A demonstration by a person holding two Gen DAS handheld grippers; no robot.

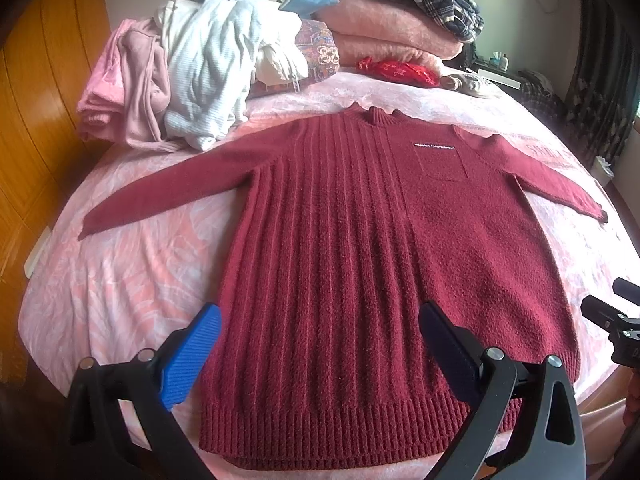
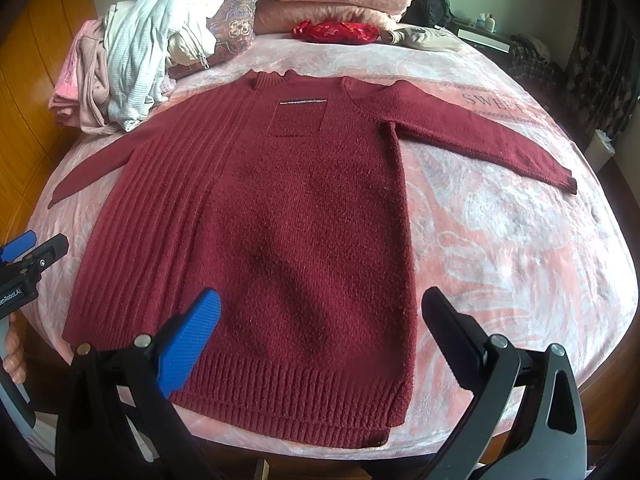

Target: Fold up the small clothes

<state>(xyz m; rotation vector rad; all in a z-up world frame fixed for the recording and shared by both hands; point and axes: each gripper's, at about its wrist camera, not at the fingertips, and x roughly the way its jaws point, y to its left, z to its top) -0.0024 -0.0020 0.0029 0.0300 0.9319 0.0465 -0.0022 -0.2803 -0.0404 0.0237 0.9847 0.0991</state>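
A dark red knitted sweater (image 1: 352, 240) lies spread flat and face up, unfolded, its ribbed hem nearest the cameras and its short stand-up collar farthest away. Both long sleeves stretch outward and slightly down from the shoulders. Vertical ribs run down one half of the front; the other half is a plainer pebbled knit carrying a small chest pocket (image 2: 298, 118) topped by a thin pale stripe.

Both cams sit low at the foot of the bed (image 1: 120, 280), facing the headboard end. L wrist cam looks over the hem's left-centre, R wrist cam right of it. Both share the whole red sweater (image 1: 340, 220) and the clothes pile (image 2: 132, 60).
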